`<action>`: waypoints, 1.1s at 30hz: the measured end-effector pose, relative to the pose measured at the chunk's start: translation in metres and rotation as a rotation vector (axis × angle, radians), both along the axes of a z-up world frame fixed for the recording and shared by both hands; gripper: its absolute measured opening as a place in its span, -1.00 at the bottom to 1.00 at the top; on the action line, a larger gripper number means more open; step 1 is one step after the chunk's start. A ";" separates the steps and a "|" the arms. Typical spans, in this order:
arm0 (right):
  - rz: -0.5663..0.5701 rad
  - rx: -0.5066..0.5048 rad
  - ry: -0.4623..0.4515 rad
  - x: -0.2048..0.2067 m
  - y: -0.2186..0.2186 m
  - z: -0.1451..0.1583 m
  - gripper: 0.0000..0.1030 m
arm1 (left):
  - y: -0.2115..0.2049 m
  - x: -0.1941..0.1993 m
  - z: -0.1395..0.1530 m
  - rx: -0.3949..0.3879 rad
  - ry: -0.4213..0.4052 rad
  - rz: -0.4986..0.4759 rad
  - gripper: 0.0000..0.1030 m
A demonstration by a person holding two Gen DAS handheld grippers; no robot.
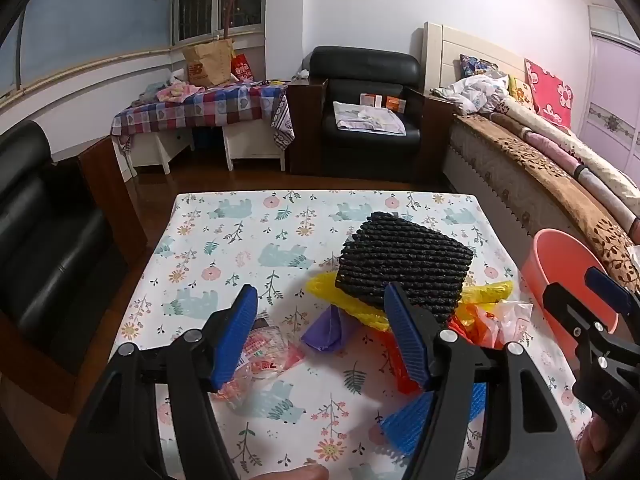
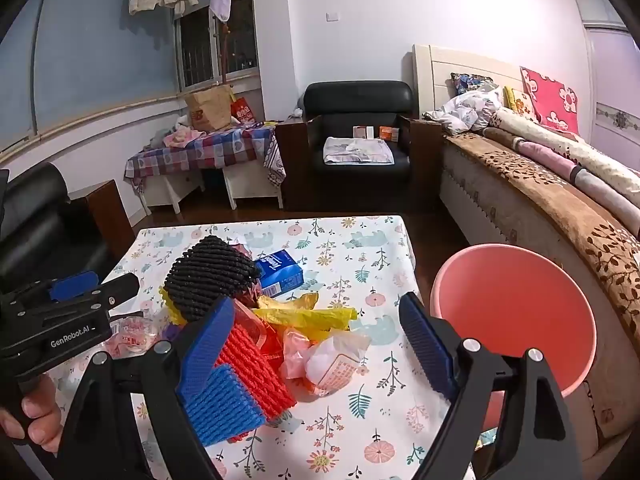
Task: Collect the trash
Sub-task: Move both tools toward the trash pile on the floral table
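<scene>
Both tongs spread wide, nothing held. Left tongs (image 1: 322, 334) hover over near part of the worktop (image 1: 224, 240); right tongs (image 2: 316, 344) over the trash pile.

Pile sits mid-worktop: black foam net (image 2: 210, 276) on top, leaning on yellow plastic bag (image 2: 308, 314). Red foam net (image 2: 256, 368) and blue foam net (image 2: 224, 408) lie touching at the near edge of the pile. Blue tissue pack (image 2: 280, 272) behind. Clear printed wrapper (image 1: 260, 350) lies apart, to the left, by the left tongs' left finger. Purple scrap (image 1: 326, 330) just beside the yellow bag.

Pink bin (image 2: 516, 312) stands off the worktop's right edge, beside the bed (image 2: 540, 200).
</scene>
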State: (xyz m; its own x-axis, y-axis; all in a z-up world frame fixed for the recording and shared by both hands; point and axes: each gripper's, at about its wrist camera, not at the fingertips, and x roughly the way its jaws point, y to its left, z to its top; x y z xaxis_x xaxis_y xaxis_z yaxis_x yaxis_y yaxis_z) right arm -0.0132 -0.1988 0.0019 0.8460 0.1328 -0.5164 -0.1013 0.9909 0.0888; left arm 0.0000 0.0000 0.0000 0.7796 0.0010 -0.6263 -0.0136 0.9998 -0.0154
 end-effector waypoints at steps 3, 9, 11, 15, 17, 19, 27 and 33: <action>0.000 0.003 0.001 0.000 -0.001 0.000 0.62 | 0.000 0.000 0.000 0.001 -0.001 0.001 0.29; -0.002 0.006 -0.001 0.000 -0.001 0.000 0.62 | 0.000 0.000 0.000 -0.003 -0.003 -0.001 0.29; -0.003 0.005 -0.003 0.001 0.000 0.001 0.62 | 0.000 -0.001 0.000 -0.002 -0.004 -0.001 0.29; -0.002 0.008 -0.003 -0.002 -0.004 0.002 0.62 | 0.000 0.000 0.000 -0.001 -0.004 0.000 0.29; -0.002 0.011 -0.003 -0.002 -0.004 0.002 0.62 | -0.002 0.000 -0.001 -0.002 -0.004 0.000 0.29; -0.001 0.017 0.000 -0.002 -0.005 0.002 0.62 | -0.002 0.000 -0.001 0.001 -0.005 0.002 0.29; 0.001 0.018 -0.001 -0.003 -0.005 0.004 0.62 | -0.002 -0.002 0.004 0.002 -0.007 0.000 0.29; -0.003 0.020 0.001 -0.002 -0.007 0.003 0.62 | 0.001 -0.001 0.004 -0.002 -0.007 0.006 0.29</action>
